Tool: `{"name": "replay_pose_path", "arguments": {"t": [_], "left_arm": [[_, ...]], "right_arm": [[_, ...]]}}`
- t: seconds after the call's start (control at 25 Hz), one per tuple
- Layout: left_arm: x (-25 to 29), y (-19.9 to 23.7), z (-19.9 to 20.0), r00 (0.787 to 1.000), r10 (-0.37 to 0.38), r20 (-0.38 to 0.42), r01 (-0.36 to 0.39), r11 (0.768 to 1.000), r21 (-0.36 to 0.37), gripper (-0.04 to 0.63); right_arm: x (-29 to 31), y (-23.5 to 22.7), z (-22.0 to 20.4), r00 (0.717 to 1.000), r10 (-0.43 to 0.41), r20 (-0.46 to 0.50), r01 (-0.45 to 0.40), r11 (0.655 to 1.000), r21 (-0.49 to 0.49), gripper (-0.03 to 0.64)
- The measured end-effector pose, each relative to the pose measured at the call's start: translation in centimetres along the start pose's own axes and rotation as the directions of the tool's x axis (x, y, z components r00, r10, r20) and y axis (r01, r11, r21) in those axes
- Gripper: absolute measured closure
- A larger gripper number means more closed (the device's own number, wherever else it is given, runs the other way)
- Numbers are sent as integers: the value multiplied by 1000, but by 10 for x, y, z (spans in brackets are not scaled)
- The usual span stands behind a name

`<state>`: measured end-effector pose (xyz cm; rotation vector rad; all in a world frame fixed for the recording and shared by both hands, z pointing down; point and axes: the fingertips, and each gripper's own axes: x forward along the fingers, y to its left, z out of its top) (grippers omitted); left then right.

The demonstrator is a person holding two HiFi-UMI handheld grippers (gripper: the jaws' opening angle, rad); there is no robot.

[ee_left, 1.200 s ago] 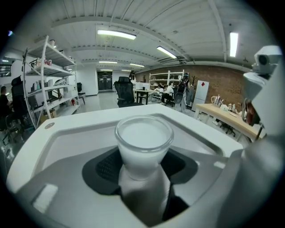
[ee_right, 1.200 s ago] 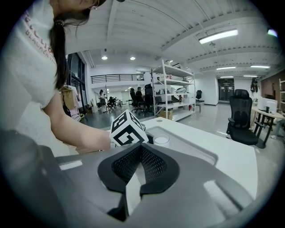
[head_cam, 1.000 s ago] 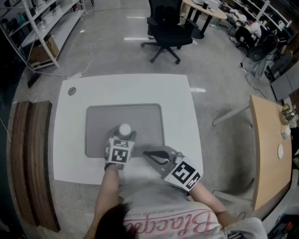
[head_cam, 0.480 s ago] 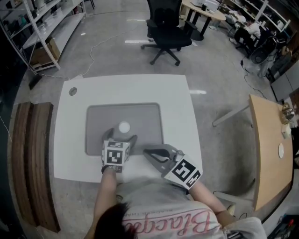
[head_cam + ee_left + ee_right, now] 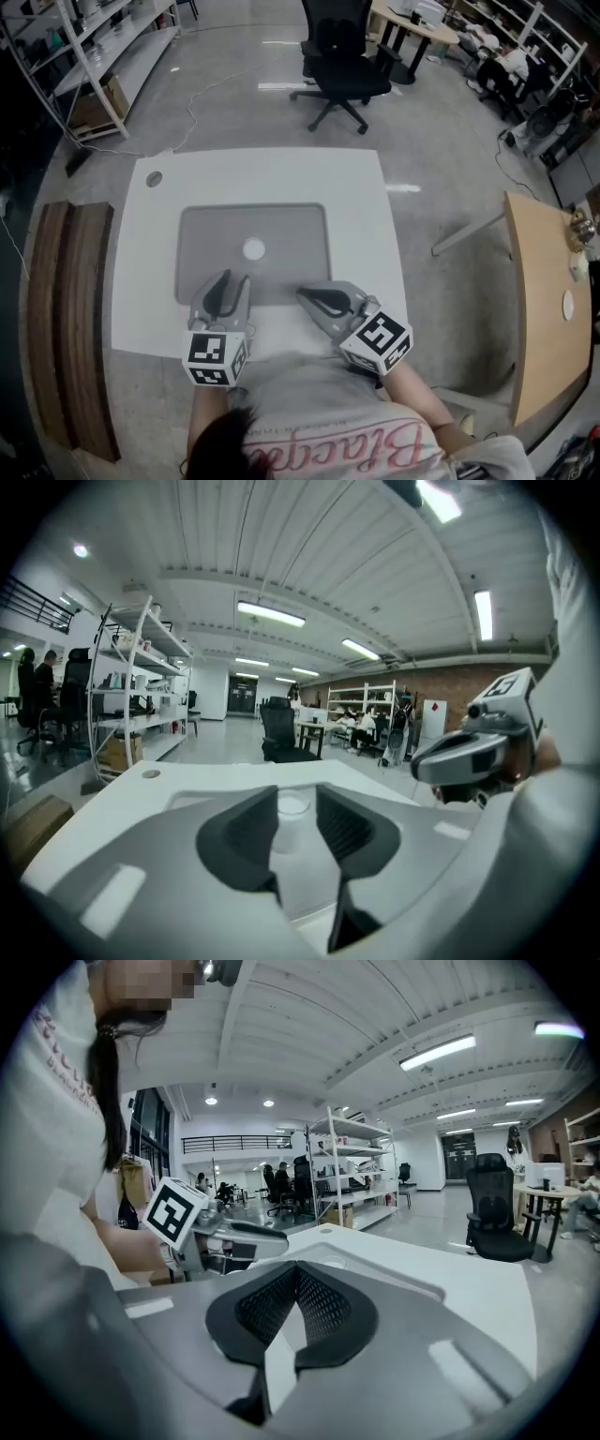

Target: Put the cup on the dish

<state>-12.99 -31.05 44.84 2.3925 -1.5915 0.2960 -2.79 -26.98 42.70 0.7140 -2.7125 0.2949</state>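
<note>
A small white cup (image 5: 253, 248) stands upright on the grey rectangular dish (image 5: 206, 234) in the middle of the white table (image 5: 366, 216). My left gripper (image 5: 228, 281) is at the dish's near edge, short of the cup and not touching it. Its jaws are closing with a gap still between them and nothing in it. In the left gripper view the cup (image 5: 292, 802) shows through that gap, farther out than the left gripper (image 5: 296, 810). My right gripper (image 5: 302, 295) rests near the dish's near right corner, pads together and empty; the right gripper (image 5: 297, 1269) shows its tips meeting.
A black office chair (image 5: 339, 61) stands beyond the table. A wooden bench (image 5: 61, 309) lies to the left and a wooden tabletop (image 5: 544, 309) to the right. Shelving (image 5: 84, 47) stands at the far left. The table has a round hole (image 5: 154, 178) near its far left corner.
The left gripper, around the cup a second ago, has let it go and drawn back to the near edge. The cup stays on the dish. The right gripper barely moved.
</note>
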Motion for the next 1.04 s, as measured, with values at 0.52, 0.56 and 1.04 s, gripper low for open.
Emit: {"name": "replay_pose_path", "arguments": {"t": [0.52, 0.56, 1.04], "left_arm": [[-52, -37, 30, 979, -159, 124, 156, 987, 32, 595], [-54, -38, 32, 979, -158, 129, 156, 987, 29, 597], [-54, -45, 30, 980, -154, 128, 145, 986, 79, 597]], "right_arm": [[-5, 8, 10, 1000, -29, 7, 29, 996, -83, 615], [-8, 7, 13, 999, -34, 15, 35, 996, -78, 615], [-16, 12, 9, 999, -54, -1, 53, 986, -155, 615]]}}
